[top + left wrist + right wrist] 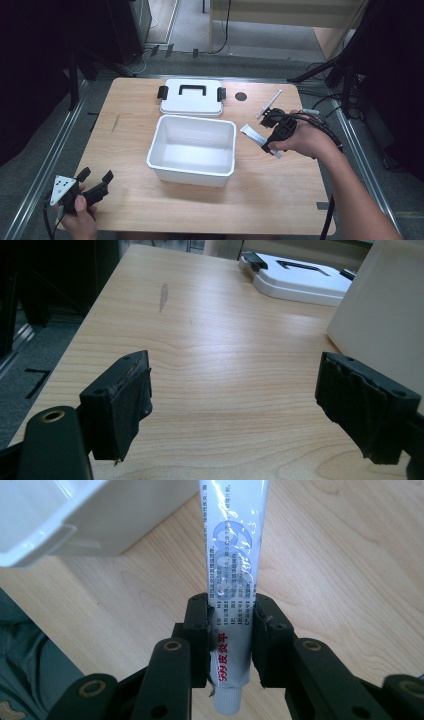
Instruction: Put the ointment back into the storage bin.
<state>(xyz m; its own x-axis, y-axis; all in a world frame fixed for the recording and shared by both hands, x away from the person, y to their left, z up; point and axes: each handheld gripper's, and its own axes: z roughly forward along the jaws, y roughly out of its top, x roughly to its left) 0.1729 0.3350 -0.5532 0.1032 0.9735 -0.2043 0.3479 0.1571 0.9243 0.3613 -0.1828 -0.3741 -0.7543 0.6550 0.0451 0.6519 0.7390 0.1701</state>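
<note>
My right gripper (268,144) hovers just right of the open white box (192,150), shut on a white tube (252,134) with blue and red print. In the right gripper view the jaws (232,611) clamp the tube (232,555) near its capped end. The tube's flat end points away over the table, toward the box's corner (65,515). Down at the table's front left corner, my left gripper (95,182) sits low with nothing in it. Its pads (125,395) stand wide apart, so the left gripper (235,395) is open over bare wood.
The box's white lid (191,97) with black handle and latches lies flat behind the box; the left gripper view has the lid (295,277) far off and the box wall (385,310) at right. A thin white stick (270,104) and a dark round hole (241,96) are at the back right.
</note>
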